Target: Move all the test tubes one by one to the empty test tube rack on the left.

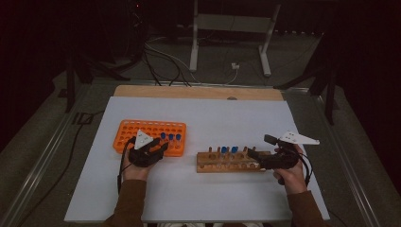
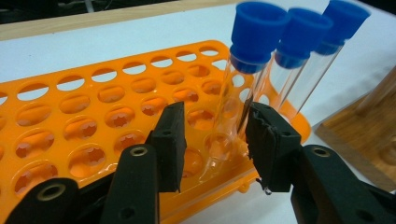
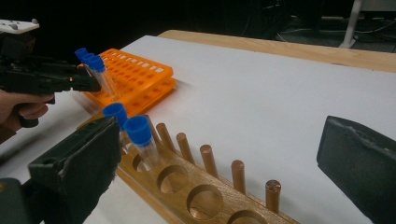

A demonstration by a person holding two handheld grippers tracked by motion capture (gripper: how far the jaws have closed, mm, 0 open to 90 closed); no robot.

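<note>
An orange tube rack point(image 1: 142, 130) lies left of centre on the white mat, with three blue-capped clear tubes point(image 1: 171, 137) standing at its right end. My left gripper point(image 2: 217, 140) is open around the nearest tube point(image 2: 233, 93); the right pad sits at the glass and the left pad stands apart from it. The other two tubes point(image 2: 303, 56) stand just behind. A wooden rack point(image 1: 227, 163) with pegs and round holes holds two blue-capped tubes point(image 3: 140, 135). My right gripper point(image 3: 226, 154) stands wide open at the wooden rack's right end, with nothing held.
The white mat point(image 1: 213, 113) covers a wooden table whose bare far edge point(image 1: 198, 91) shows. Several holes in the orange rack point(image 2: 93, 107) and the wooden rack point(image 3: 205, 198) are vacant. Beyond the table lie cables and a white stand on the floor.
</note>
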